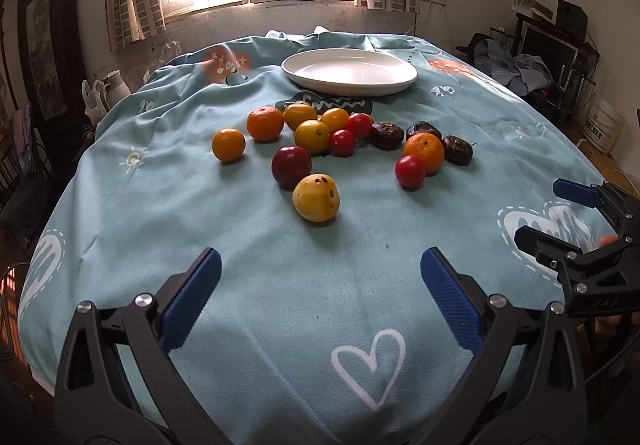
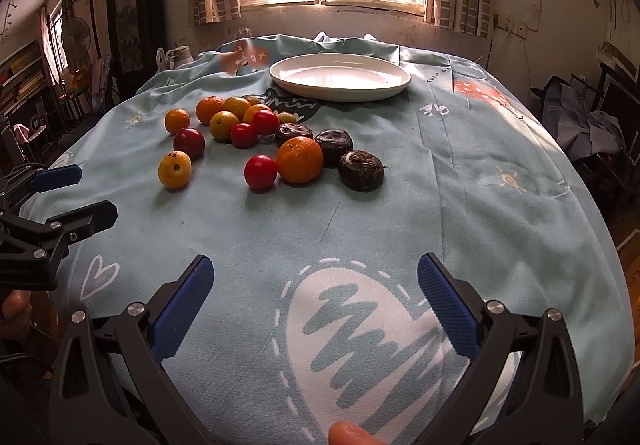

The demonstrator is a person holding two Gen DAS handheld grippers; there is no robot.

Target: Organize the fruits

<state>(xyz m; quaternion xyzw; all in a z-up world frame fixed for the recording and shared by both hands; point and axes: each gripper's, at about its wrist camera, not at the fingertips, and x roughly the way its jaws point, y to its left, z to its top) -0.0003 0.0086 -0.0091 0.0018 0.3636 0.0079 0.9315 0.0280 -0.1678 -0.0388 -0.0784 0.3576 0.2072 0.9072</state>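
— Fruit lies loose on the blue tablecloth [image 1: 280,285], none on the white plate [image 1: 348,83] behind it. Left to right?

— Yes. Furthest left a small orange citrus [image 1: 228,144], then a tangerine [image 1: 265,123] and a knot of yellow citrus [image 1: 312,136] and cherry tomatoes [image 1: 342,142]. Nearer us, a dark red plum [image 1: 291,166] touching a spotted yellow fruit [image 1: 316,197]. Right of that, a lone tomato [image 1: 410,171] against a second tangerine [image 1: 424,152], with three dark wrinkled fruits [image 2: 361,170] around it.

— And the tools?

— Left gripper [image 1: 320,301] and right gripper [image 2: 316,305] both spread wide, holding nothing, well short of the fruit.

— So, nothing started. How to begin well?

— I'd take the nearest outliers first: spotted fruit for the left, the rightmost dark one for the right. Straddle it squarely, close gently since round fruit rolls, and avoid nudging neighbours.
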